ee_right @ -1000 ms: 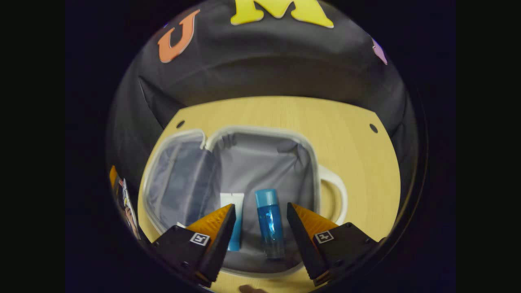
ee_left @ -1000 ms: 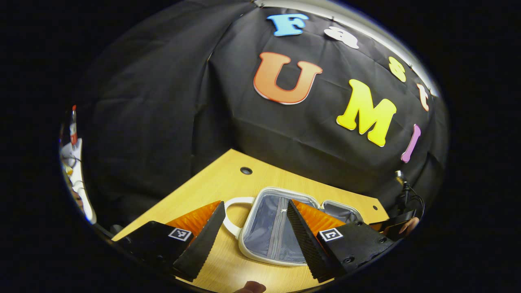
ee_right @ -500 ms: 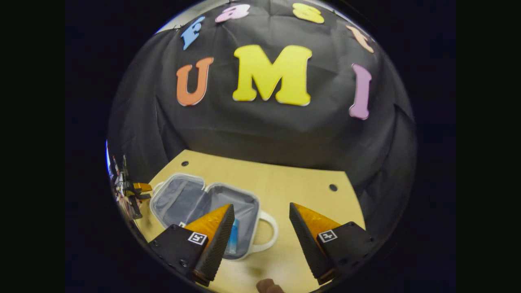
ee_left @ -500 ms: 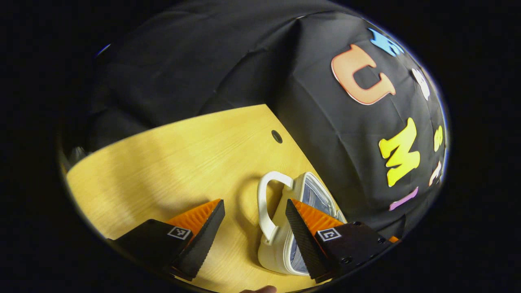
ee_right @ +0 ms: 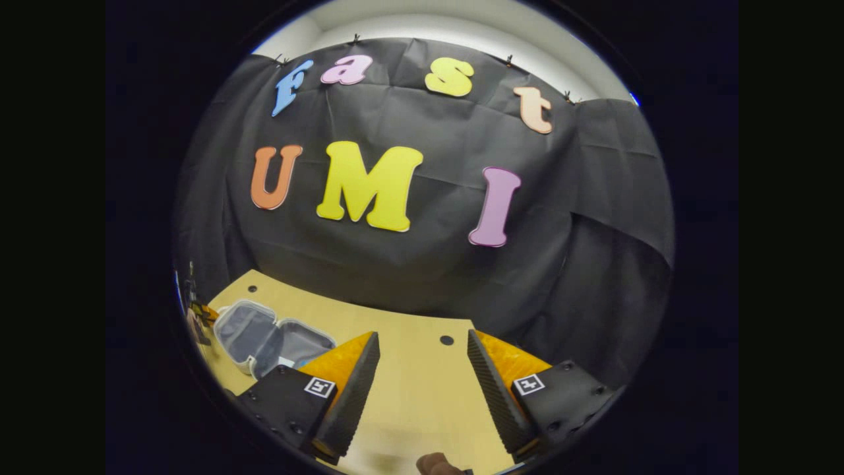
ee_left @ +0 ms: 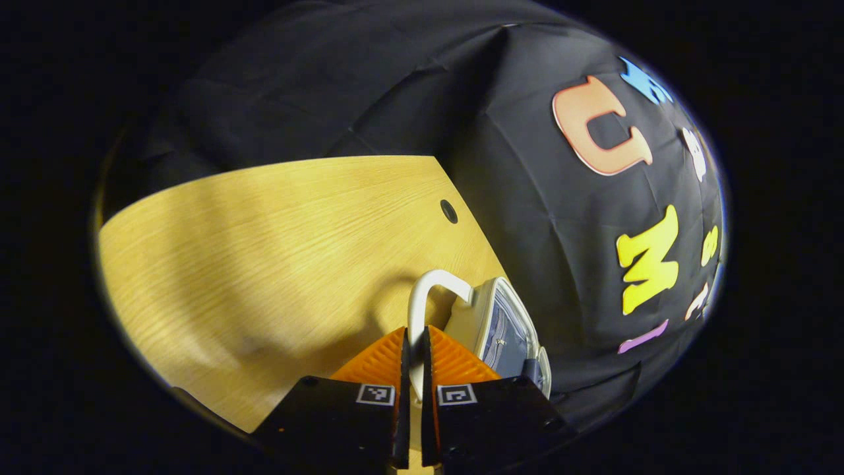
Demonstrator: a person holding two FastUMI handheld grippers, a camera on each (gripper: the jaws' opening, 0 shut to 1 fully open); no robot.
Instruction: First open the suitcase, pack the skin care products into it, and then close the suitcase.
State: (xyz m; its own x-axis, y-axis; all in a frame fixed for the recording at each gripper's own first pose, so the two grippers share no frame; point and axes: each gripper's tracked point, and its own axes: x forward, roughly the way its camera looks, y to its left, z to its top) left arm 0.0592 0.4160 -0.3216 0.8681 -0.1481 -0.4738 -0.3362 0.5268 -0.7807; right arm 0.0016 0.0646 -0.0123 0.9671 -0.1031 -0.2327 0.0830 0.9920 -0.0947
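Suitcase stuff first: the small cream hard-shell suitcase with grey fabric lining [ee_right: 267, 336] is seen lying open on the light wooden table [ee_right: 422, 389] in the right gripper view, both halves spread flat side by side, off to the left. A sliver of something blue is visible in the nearer half; what it is can't be told. In the left gripper view the case [ee_left: 494, 323] is seen edge-on, and its white loop handle [ee_left: 422, 303] is clamped between the closed-in fingers of the left gripper [ee_left: 415, 353]. The right gripper [ee_right: 422, 376] is held over bare table, fingers wide apart, well away from the case.
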